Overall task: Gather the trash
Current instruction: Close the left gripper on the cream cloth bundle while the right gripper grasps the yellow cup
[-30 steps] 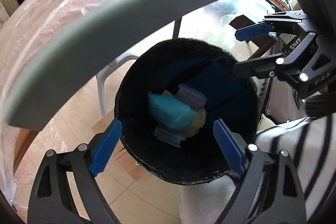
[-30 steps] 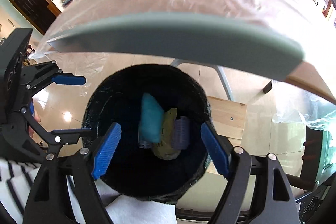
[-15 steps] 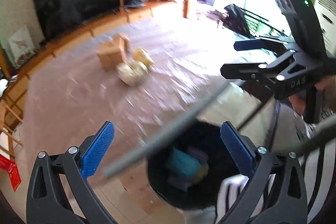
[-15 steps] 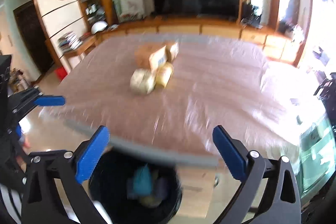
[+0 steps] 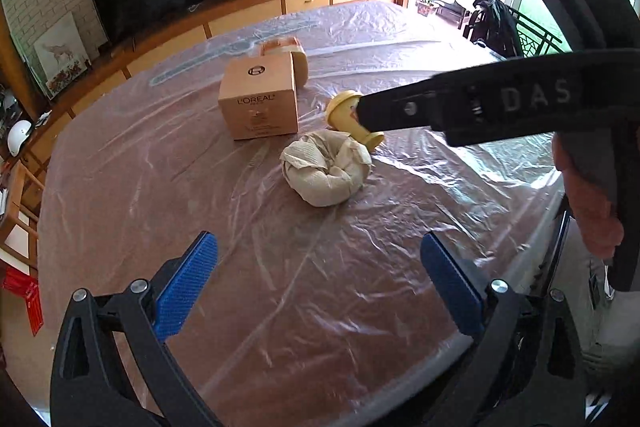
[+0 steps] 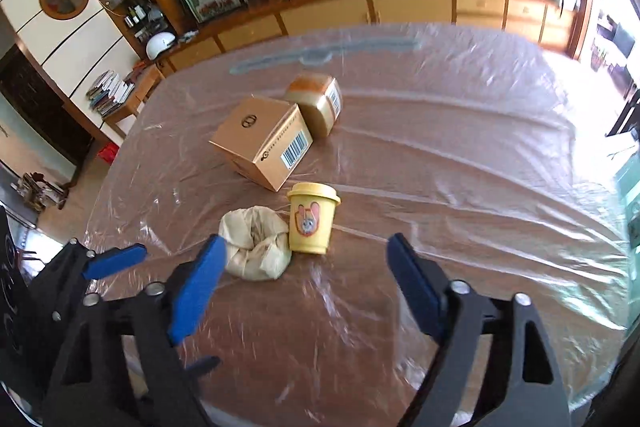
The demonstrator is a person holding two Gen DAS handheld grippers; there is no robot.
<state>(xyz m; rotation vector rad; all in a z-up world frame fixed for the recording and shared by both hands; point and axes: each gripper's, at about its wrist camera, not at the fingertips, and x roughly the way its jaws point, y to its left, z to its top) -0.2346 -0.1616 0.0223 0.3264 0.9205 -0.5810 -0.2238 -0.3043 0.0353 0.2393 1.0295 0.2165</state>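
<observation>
tan box reads l'oreal (barcode on side) | left claw spread | right claw spread

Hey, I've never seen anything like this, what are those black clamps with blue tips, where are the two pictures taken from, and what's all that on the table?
There is no robot here: a person holds a hand-operated gripper in each hand. Each has two black fingers with blue pads and a fisheye camera looking forward along them.

One picture is from the left gripper, the other from the right gripper. Both are open and hold nothing. The black bar marked DAS in the left view is the right gripper seen from the side.

On the plastic-covered table lies the trash: a crumpled paper wad, a yellow cup with a lid touching it, a cardboard box and a smaller tan package behind.
</observation>
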